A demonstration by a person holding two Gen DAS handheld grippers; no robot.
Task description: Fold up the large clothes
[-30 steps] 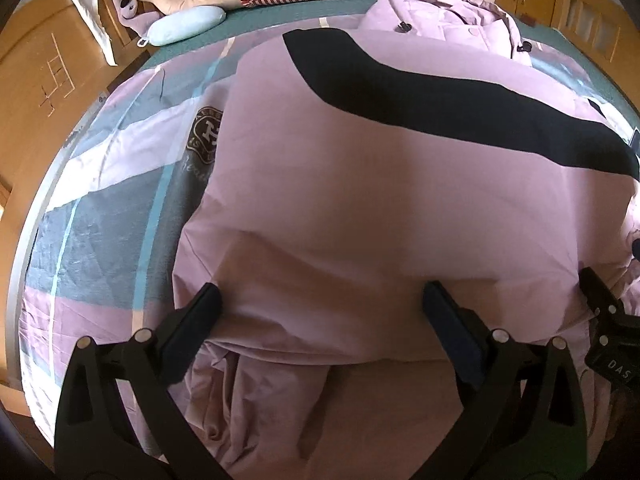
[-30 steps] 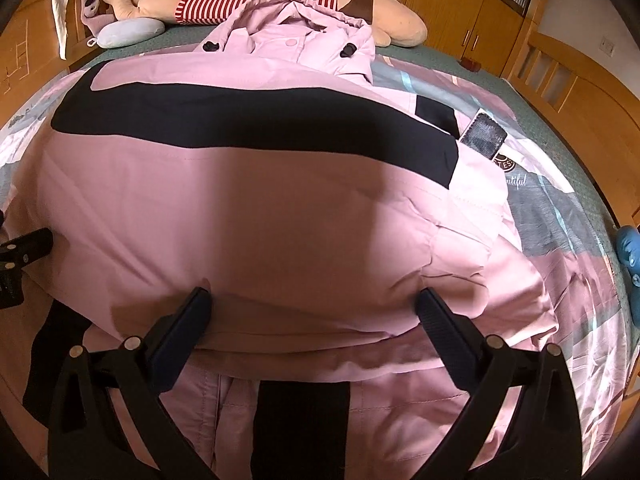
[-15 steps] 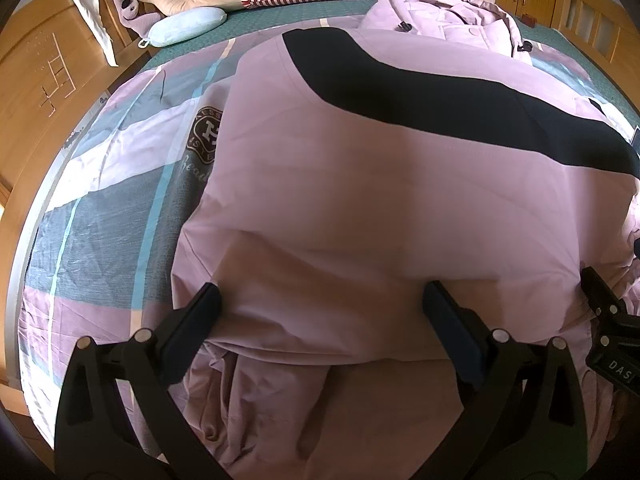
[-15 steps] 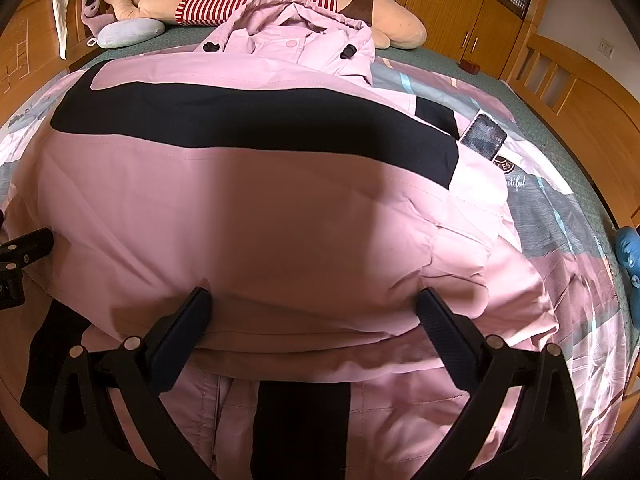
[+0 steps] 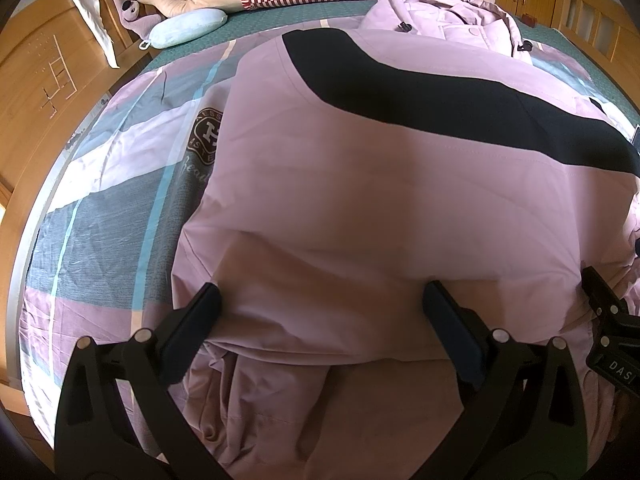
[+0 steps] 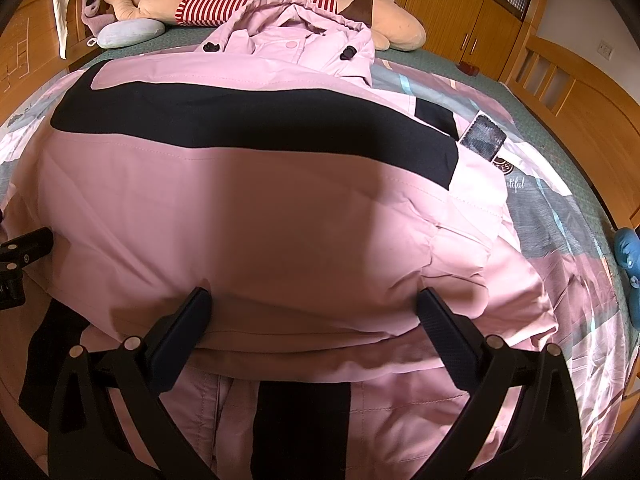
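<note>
Nothing has visibly shifted: both grippers stay put, left gripper (image 5: 320, 316) and right gripper (image 6: 314, 312) spread wide over the pink jacket (image 6: 260, 208) filling the frame's centre on the bed (image 5: 100, 216) (hood at top). Puffy layers could spring open if released loosely.

Wooden wardrobes (image 6: 460, 20) line the wall behind a wood-framed bed (image 6: 580, 92).

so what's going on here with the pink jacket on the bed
A person is folding a large pink jacket spread on the bed, a handheld gripper in each hand. The left gripper and right gripper are both open, fingers straddling the near folded edge side by side, nothing pinched. The hood lies at the far end by a plush toy.
</note>
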